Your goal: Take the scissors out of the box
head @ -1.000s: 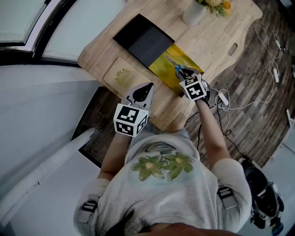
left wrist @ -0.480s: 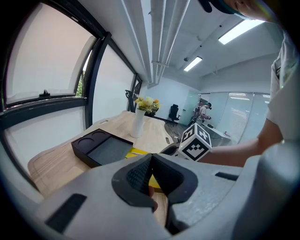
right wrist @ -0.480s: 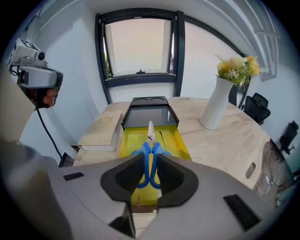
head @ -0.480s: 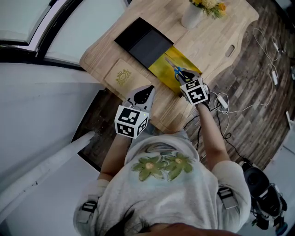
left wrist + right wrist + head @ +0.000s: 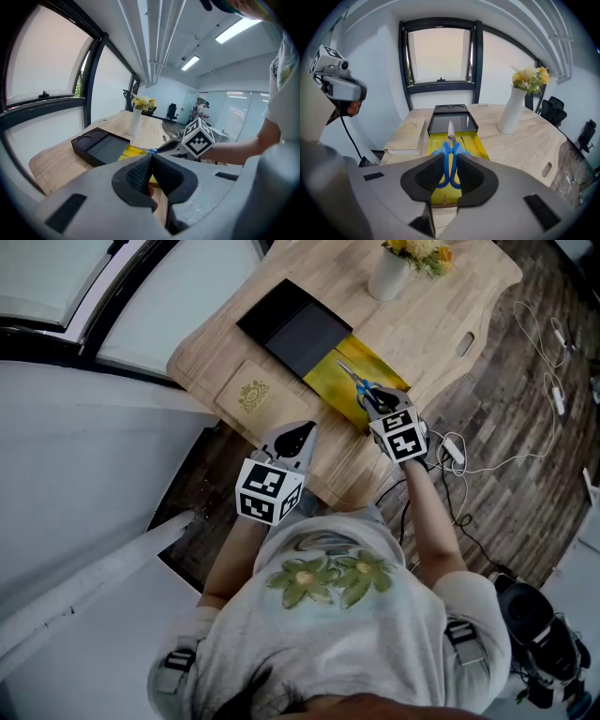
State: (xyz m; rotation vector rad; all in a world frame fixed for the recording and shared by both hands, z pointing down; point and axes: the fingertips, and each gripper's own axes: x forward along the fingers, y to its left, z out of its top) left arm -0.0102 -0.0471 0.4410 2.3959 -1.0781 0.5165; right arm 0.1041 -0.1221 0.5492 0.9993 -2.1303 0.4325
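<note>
The scissors (image 5: 449,157) are clamped by their blue handles in the right gripper (image 5: 450,177), blade pointing along the yellow box (image 5: 477,146) near the table's (image 5: 441,315) near edge. They seem lifted but are still over the box, so carrying them clear remains. The left gripper (image 5: 151,172) is closed and empty.

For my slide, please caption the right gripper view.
Right gripper holds blue-handled scissors over the yellow box on a wooden table.

I see the blue-handled scissors (image 5: 451,146), blades closed, handles pinched in my right gripper (image 5: 452,174), over the open yellow box (image 5: 479,144).
</note>
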